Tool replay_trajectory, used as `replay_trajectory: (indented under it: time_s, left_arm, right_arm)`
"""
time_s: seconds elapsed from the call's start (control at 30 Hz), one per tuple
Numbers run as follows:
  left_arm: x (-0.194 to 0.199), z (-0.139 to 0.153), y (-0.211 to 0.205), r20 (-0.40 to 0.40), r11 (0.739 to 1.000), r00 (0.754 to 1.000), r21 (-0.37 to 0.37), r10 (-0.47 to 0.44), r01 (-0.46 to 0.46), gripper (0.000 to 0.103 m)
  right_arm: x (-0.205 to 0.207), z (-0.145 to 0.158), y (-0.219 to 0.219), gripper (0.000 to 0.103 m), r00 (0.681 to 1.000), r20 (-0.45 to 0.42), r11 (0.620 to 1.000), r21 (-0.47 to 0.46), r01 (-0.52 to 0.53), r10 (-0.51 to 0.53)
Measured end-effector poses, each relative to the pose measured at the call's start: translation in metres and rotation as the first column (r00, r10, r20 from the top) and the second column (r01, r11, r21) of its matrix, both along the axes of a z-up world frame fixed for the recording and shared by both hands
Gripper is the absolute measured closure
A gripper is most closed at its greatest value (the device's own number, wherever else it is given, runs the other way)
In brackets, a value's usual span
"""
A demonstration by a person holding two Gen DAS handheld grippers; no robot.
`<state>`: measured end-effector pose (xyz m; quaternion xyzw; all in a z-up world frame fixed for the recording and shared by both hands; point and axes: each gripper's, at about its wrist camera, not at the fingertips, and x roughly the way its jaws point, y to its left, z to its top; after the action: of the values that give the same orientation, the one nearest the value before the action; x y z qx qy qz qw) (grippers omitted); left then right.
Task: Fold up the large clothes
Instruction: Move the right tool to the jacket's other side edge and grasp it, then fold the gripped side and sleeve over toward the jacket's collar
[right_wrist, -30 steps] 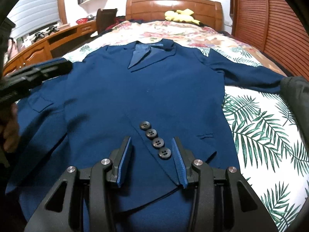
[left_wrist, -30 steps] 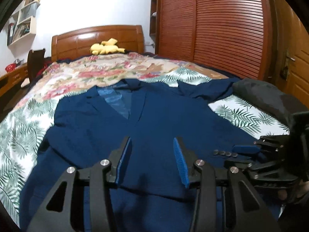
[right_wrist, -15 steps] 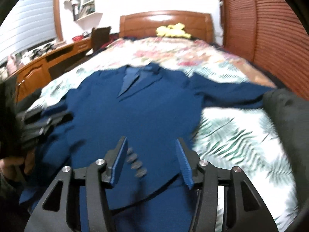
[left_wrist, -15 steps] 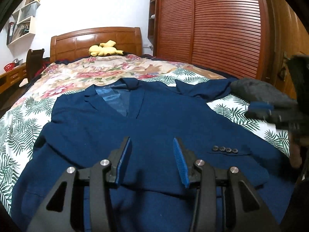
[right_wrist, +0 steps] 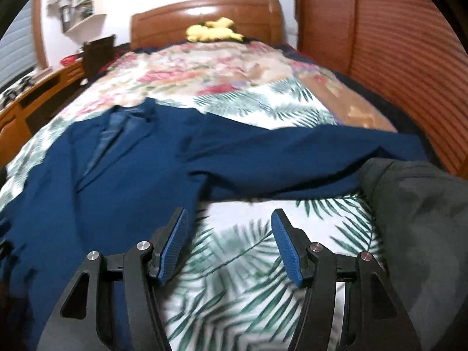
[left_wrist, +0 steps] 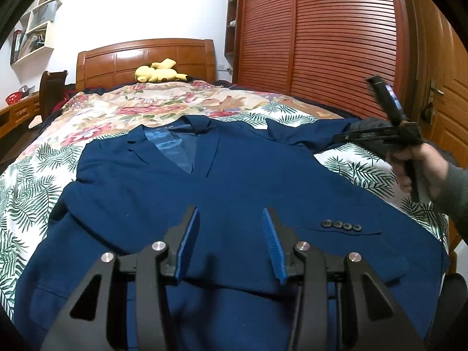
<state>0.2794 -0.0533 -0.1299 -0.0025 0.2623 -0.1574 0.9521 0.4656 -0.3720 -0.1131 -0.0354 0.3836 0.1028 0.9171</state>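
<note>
A large navy blue suit jacket (left_wrist: 234, 187) lies face up on the bed, collar toward the headboard, one sleeve folded across its lower front with a row of dark buttons (left_wrist: 340, 224). My left gripper (left_wrist: 231, 219) is open and empty above the jacket's lower front. My right gripper (right_wrist: 229, 219) is open and empty above the leaf-print bedspread, just in front of the jacket's outstretched right sleeve (right_wrist: 307, 163). The right gripper also shows in the left wrist view (left_wrist: 380, 117), held in a hand by that sleeve's end.
The bed (left_wrist: 44, 181) has a floral and leaf-print cover, a wooden headboard (left_wrist: 146, 58) and a yellow plush toy (left_wrist: 159, 71). A dark grey garment (right_wrist: 418, 234) lies at the right edge. Slatted wardrobe doors (left_wrist: 336, 44) stand right; a desk (right_wrist: 38, 87) stands left.
My right gripper has swung right, from above the buttoned sleeve to beside the outstretched right sleeve. My left gripper has risen slightly and stays open over the jacket front.
</note>
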Motion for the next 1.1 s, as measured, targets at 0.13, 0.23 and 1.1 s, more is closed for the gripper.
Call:
replay_trajectory:
  time_s: [0.13, 0.23, 1.1]
  left_arm:
    - [0.001, -0.001, -0.001, -0.001, 1.0, 1.0, 0.004, 0.0, 0.0, 0.06]
    - [0.001, -0.001, -0.001, -0.002, 1.0, 1.0, 0.004, 0.0, 0.0, 0.06]
    - [0.002, -0.002, -0.002, -0.008, 1.0, 1.0, 0.01, -0.004, 0.004, 0.06]
  right_arm:
    - [0.026, -0.018, -0.016, 0.042, 0.998, -0.045, 0.998, 0.037, 0.056, -0.054]
    - [0.042, -0.031, -0.035, 0.042, 0.99, -0.08, 0.987, 0.109, 0.12, -0.112]
    - [0.097, -0.038, -0.037, 0.103, 0.962, -0.152, 0.969, 0.058, 0.239, -0.228]
